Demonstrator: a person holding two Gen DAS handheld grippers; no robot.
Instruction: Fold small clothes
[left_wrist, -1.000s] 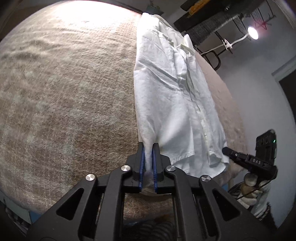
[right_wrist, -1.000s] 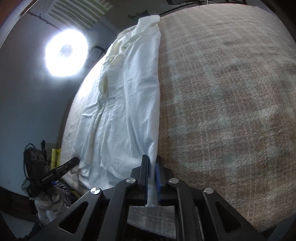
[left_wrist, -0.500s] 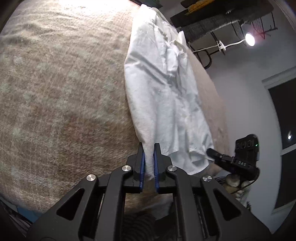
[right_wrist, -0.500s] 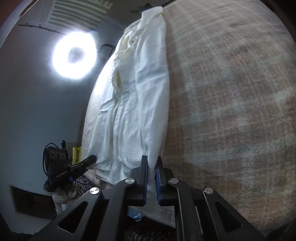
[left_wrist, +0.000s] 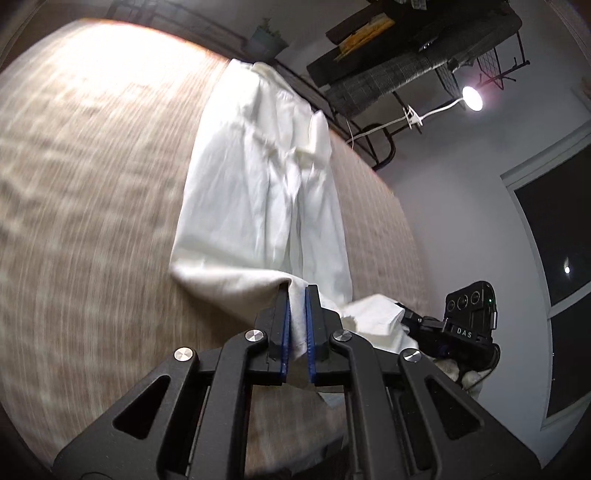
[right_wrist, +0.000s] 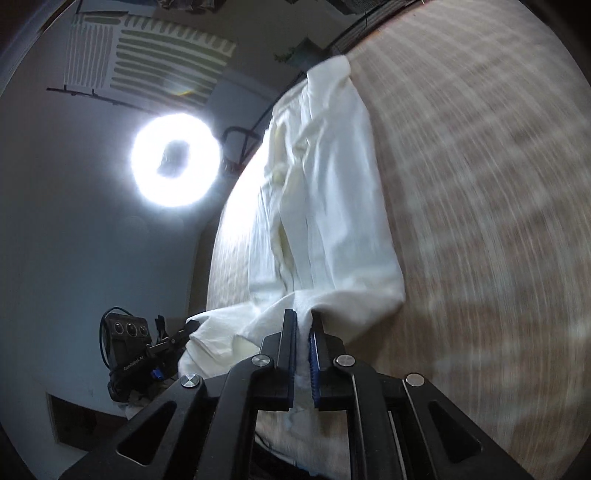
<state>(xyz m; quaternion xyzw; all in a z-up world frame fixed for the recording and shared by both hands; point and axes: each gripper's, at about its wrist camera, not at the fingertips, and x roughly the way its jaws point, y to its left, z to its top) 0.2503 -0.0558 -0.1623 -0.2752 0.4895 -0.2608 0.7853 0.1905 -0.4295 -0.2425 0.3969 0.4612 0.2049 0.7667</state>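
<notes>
A white button shirt lies lengthwise on a beige woven surface, its far end at the back edge. My left gripper is shut on the shirt's near hem at one corner and holds it lifted, so the near part curls over. My right gripper is shut on the other near corner of the shirt, also lifted. Each view shows the other gripper at the side: the right one in the left wrist view, the left one in the right wrist view.
The beige surface spreads wide beside the shirt. A ring light glares beyond the surface edge. A dark rack, a small lamp and a potted plant stand past the far edge.
Both grippers have lifted the shirt's near hem off the surface and carried it forward toward the far end. The near part of the shirt now folds over itself.
</notes>
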